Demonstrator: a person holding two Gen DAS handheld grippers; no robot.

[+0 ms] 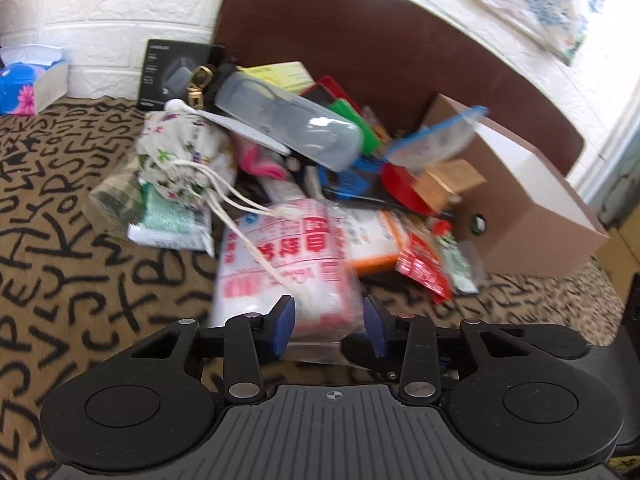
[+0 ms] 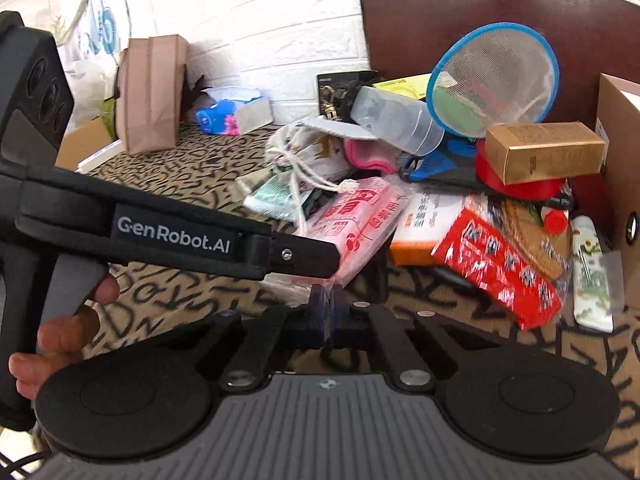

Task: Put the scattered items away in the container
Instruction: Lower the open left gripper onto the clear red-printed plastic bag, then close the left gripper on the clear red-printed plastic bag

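A pile of scattered items lies on the patterned cloth beside a cardboard box (image 1: 532,208), which also shows at the right edge of the right wrist view (image 2: 620,168). A pink-and-white plastic packet (image 1: 284,264) lies at the front of the pile. My left gripper (image 1: 329,326) is open with its blue pads either side of the packet's near end. My right gripper (image 2: 329,312) is shut on the clear edge of the same packet (image 2: 352,220). The left gripper's body (image 2: 172,236) reaches in from the left in the right wrist view.
The pile holds a grey bottle (image 1: 288,120), a drawstring pouch (image 1: 184,160), a blue-rimmed mesh cover (image 2: 492,80), a gold box (image 2: 544,152) on a red lid, and a red snack bag (image 2: 496,268). A tissue box (image 2: 232,114) and paper bag (image 2: 152,92) stand by the wall.
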